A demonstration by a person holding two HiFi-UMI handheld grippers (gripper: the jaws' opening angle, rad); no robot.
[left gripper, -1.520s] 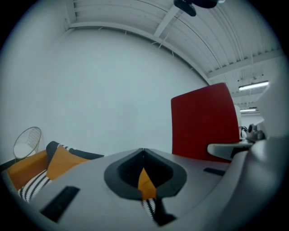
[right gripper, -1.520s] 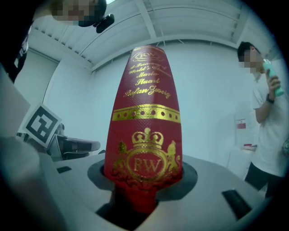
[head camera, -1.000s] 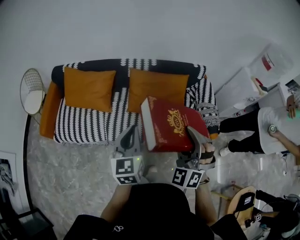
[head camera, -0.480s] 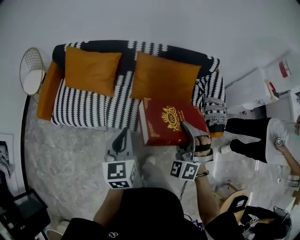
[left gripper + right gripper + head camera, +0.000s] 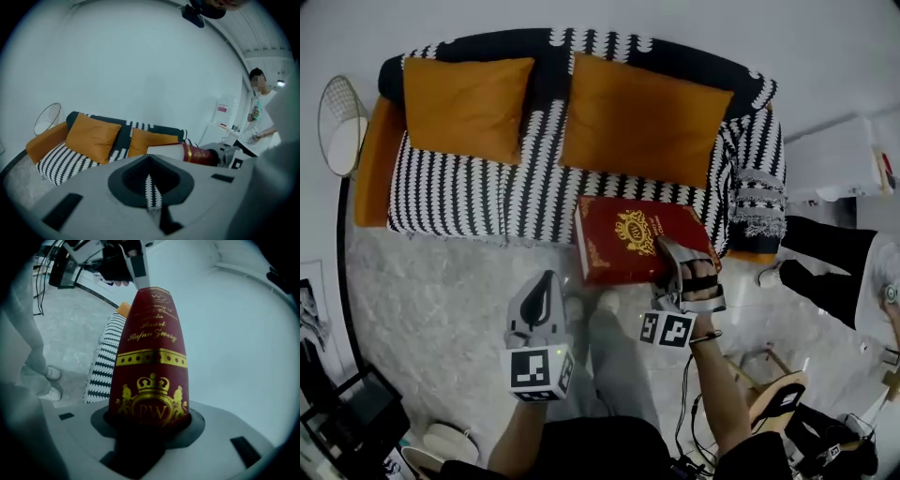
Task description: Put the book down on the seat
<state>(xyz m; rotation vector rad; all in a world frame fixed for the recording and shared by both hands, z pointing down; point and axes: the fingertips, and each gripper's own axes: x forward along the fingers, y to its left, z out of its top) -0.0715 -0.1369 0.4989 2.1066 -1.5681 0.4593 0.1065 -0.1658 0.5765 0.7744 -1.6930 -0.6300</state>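
Observation:
A thick red book [image 5: 633, 234] with gold crest lies nearly flat in the air over the front edge of the striped sofa seat [image 5: 459, 202], right of its middle. My right gripper [image 5: 670, 262] is shut on the book's near edge; in the right gripper view the red spine [image 5: 150, 357] fills the space between the jaws [image 5: 147, 420]. My left gripper [image 5: 542, 298] hangs over the floor in front of the sofa, left of the book, shut and holding nothing. The left gripper view shows its jaws [image 5: 150, 190] met at a thin slit, with the book [image 5: 197, 153] to the right.
Two orange cushions [image 5: 464, 80] [image 5: 642, 117] lean on the sofa back. A round wire side table [image 5: 337, 127] stands at the sofa's left end. A person [image 5: 834, 272] stands at the right, near a white shelf. A wooden stool [image 5: 778, 403] is at lower right.
Both grippers have come down. The book has dropped from a tilted pose to nearly flat, closer to the seat's front edge. The left gripper has sunk toward the floor.

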